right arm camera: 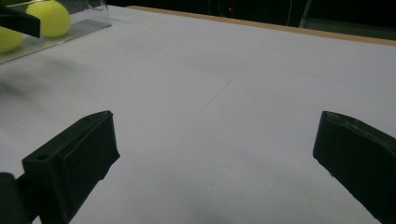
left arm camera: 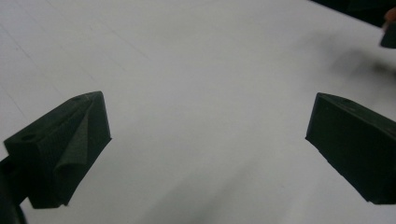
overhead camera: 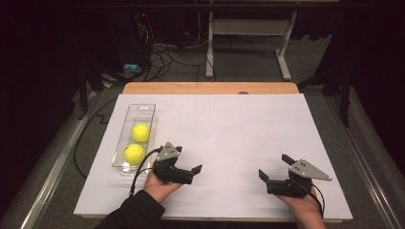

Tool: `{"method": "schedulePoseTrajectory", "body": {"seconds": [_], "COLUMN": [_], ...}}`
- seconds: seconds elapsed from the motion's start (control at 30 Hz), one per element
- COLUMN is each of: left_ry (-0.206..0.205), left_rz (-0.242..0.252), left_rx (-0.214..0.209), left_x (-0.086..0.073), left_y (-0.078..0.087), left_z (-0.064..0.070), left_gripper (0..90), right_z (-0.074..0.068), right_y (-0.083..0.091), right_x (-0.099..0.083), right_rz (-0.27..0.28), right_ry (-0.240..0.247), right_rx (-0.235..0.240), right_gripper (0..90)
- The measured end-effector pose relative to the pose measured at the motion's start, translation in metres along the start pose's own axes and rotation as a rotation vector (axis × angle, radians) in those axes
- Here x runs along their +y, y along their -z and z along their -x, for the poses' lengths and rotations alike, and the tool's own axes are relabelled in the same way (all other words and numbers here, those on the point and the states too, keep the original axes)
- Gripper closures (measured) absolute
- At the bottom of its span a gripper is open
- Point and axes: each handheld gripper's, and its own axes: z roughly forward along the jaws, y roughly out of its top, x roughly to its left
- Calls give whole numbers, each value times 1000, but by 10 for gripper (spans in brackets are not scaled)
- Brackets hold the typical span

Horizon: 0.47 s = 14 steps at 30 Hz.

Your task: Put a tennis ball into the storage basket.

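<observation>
Two yellow tennis balls lie in a clear plastic tray (overhead camera: pixel 142 107) at the table's left, one farther (overhead camera: pixel 140 132) and one nearer (overhead camera: pixel 134 153). My left gripper (overhead camera: pixel 188 158) rests just right of the tray's near end, open, with nothing between its jaws. My right gripper (overhead camera: pixel 273 165) sits at the front right, also open and empty. In the left gripper view the left gripper (left arm camera: pixel 208 135) has bare white sheet between its jaws. In the right gripper view the right gripper (right arm camera: pixel 215 144) faces the tray (right arm camera: pixel 70 32) and a ball (right arm camera: pixel 49 16) at the top left.
A white sheet (overhead camera: pixel 229 129) covers the wooden table (overhead camera: pixel 210 88). Cables and a desk frame (overhead camera: pixel 248 28) stand on the floor beyond the far edge. Each hand rests near the front edge.
</observation>
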Motion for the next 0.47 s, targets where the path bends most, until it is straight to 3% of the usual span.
{"method": "schedulePoseTrajectory", "body": {"seconds": [0.1, 0.27, 0.47], "left_ry": [-6, 21, 40], "left_rz": [16, 52, 87], "left_rx": [-6, 4, 20], "left_x": [1, -4, -11], "left_y": [14, 38, 59], "left_z": [-1, -10, -12], "left_gripper": [5, 3, 8], "right_z": [0, 2, 8], "right_y": [2, 10, 19], "right_x": [2, 4, 4], "right_rz": [12, 32, 54], "right_ry": [-11, -24, -31], "right_rx": [-15, -32, -42], "right_gripper": [0, 0, 0]}}
